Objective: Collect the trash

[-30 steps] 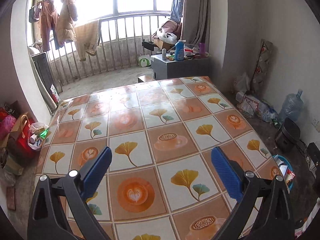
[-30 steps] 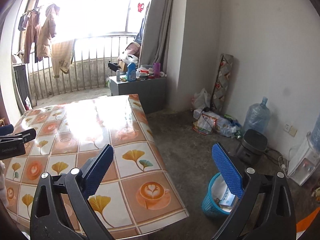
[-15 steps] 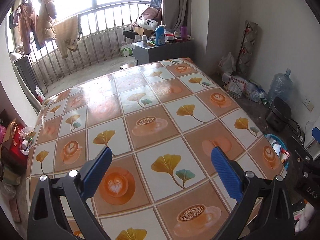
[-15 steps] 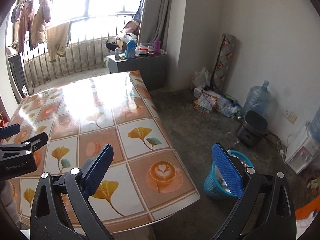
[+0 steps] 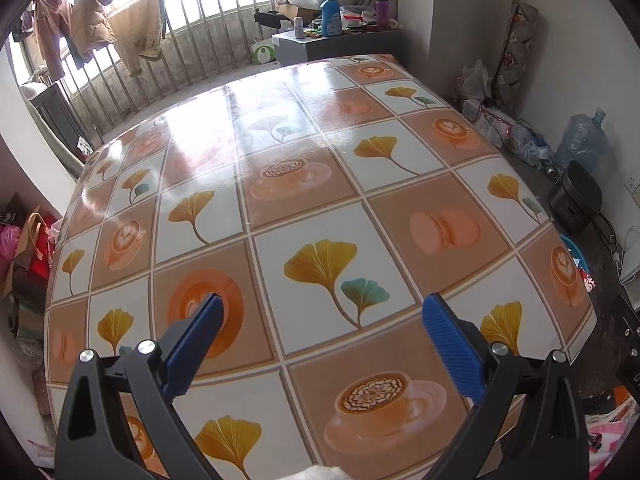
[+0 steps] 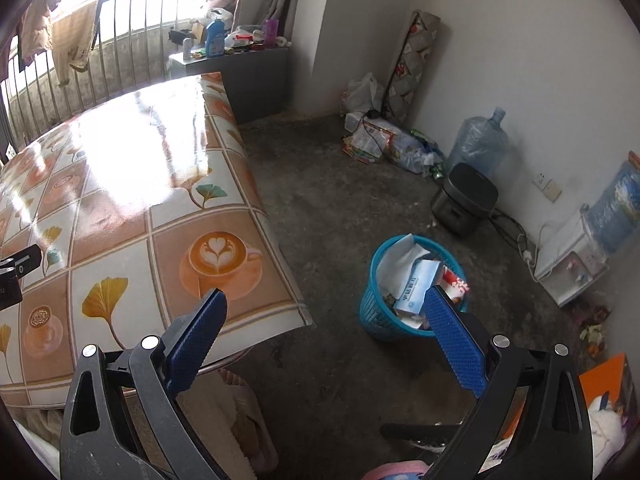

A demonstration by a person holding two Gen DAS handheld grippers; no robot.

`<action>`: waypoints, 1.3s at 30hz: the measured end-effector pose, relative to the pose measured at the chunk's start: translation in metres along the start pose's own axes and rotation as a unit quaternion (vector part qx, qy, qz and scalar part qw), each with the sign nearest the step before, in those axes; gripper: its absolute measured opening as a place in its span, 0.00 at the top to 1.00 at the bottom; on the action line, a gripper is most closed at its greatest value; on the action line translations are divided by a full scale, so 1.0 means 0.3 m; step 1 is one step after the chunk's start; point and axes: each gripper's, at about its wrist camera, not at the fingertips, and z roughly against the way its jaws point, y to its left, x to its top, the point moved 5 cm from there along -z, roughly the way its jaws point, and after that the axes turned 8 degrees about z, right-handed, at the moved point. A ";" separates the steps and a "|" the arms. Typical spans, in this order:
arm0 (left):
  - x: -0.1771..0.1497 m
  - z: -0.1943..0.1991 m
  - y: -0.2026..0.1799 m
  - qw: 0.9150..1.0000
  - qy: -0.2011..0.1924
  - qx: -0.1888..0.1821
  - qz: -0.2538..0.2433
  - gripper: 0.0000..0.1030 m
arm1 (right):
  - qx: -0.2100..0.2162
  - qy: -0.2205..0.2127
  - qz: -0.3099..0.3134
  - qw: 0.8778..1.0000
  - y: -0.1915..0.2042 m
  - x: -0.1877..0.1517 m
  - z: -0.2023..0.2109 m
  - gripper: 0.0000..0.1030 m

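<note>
Left gripper (image 5: 320, 312) hangs over the table (image 5: 304, 168), jaws spread wide, nothing between them. Right gripper (image 6: 326, 300) is past the table's corner, above the concrete floor (image 6: 332, 208), jaws likewise released and empty. The blue waste basket (image 6: 378, 316) stands on the floor near the table corner, filled with white paper (image 6: 400, 264) and a blue-and-white carton (image 6: 416, 288). Loose wrappers and bags (image 6: 384, 144) lie along the far wall beside a water jug (image 6: 478, 144).
</note>
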 end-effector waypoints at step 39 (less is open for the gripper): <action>-0.002 0.056 -0.079 0.999 -0.013 -0.033 -0.033 0.06 | -0.022 -0.007 -0.016 1.000 -0.074 -0.018 0.038 0.08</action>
